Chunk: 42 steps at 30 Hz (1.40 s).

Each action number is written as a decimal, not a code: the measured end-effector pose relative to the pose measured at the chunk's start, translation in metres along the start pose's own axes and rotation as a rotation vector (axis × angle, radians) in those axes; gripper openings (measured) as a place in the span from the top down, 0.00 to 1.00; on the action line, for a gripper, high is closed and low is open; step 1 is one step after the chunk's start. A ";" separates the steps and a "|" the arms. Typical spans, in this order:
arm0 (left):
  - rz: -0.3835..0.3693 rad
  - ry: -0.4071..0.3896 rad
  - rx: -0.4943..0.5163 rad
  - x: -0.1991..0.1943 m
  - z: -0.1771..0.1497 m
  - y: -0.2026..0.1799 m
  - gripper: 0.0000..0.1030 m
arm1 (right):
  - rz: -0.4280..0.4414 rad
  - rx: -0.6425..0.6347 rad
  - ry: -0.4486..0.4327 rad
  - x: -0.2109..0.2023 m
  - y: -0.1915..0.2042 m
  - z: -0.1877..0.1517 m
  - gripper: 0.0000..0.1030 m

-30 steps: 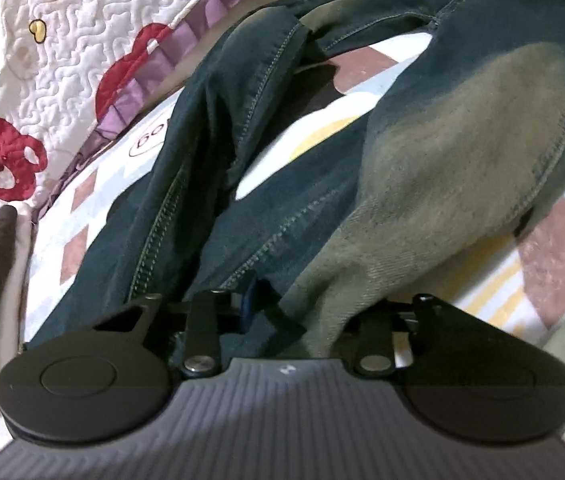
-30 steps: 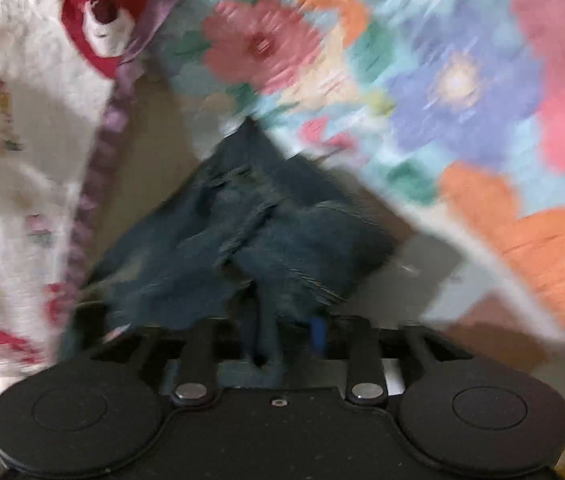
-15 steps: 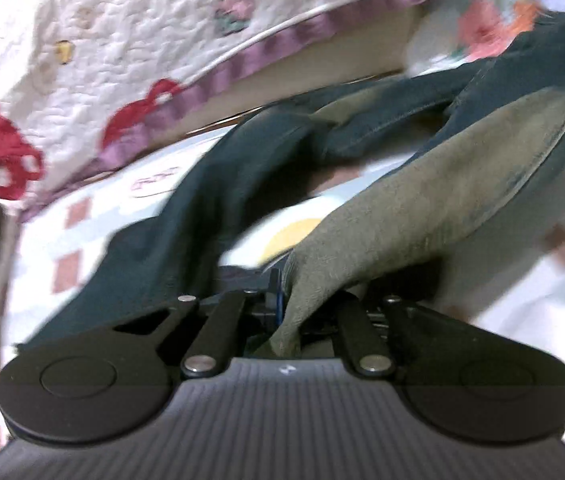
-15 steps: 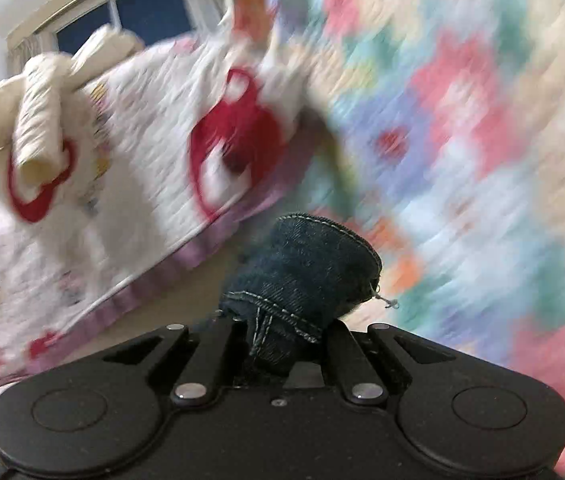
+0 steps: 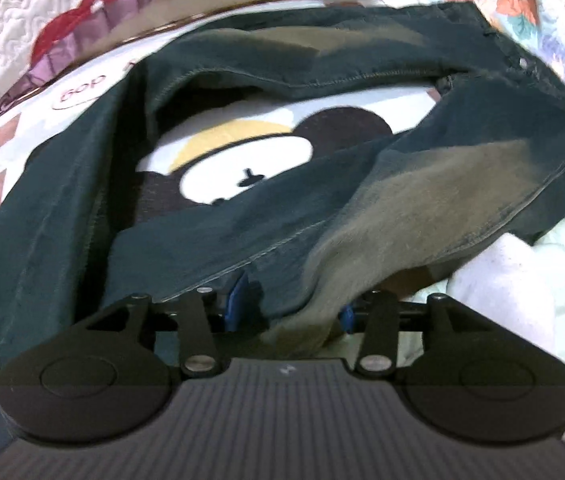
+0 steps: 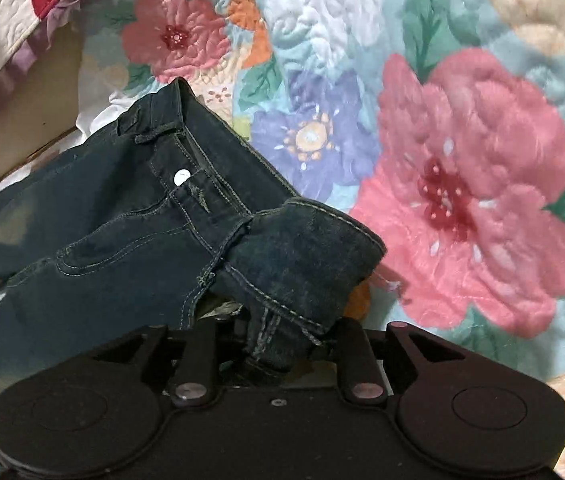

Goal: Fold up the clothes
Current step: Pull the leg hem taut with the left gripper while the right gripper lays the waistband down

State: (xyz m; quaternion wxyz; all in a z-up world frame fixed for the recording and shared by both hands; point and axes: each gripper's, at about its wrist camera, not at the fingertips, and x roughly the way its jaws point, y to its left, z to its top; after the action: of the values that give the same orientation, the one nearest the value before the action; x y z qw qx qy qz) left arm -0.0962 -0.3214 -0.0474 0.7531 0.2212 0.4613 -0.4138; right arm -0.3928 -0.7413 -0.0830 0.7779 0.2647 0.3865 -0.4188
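Dark blue jeans [image 5: 322, 200] with faded olive patches lie spread on a bed sheet printed with a cartoon face [image 5: 242, 152]. My left gripper [image 5: 286, 312] is shut on a fold of one trouser leg; blue pads show either side of the cloth. In the right wrist view the jeans' waistband and button [image 6: 180, 177] lie left of centre. My right gripper [image 6: 274, 344] is shut on a leg cuff [image 6: 302, 252], which sits bunched just above the jaws.
A floral quilt [image 6: 462, 200] fills the right wrist view behind the jeans. A white quilt with red bears and a purple frill [image 5: 82, 12] lies at the far left. White and pale green bedding [image 5: 522, 272] is at the left gripper's right.
Both grippers have swung with the jeans still held. The left leg has come down flatter over the sheet. The right gripper has dropped from facing the window to facing the floral quilt.
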 end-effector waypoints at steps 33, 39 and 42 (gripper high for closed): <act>0.235 -0.184 -0.710 0.003 -0.122 0.228 0.29 | -0.079 -0.078 -0.407 -0.066 0.034 -0.032 0.44; 0.239 -0.173 -0.624 0.010 -0.132 0.223 1.00 | 0.128 -0.093 -0.325 -0.077 0.069 -0.037 0.44; 0.215 -0.228 -0.641 -0.001 -0.137 0.223 1.00 | 0.209 -0.175 -0.298 -0.081 0.113 -0.020 0.43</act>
State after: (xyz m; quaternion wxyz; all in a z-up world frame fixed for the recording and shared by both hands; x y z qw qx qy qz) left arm 0.0184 -0.0982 -0.1227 0.8701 -0.0268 0.4546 -0.1885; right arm -0.3324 -0.6328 -0.0173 0.8858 0.1699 0.2723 -0.3353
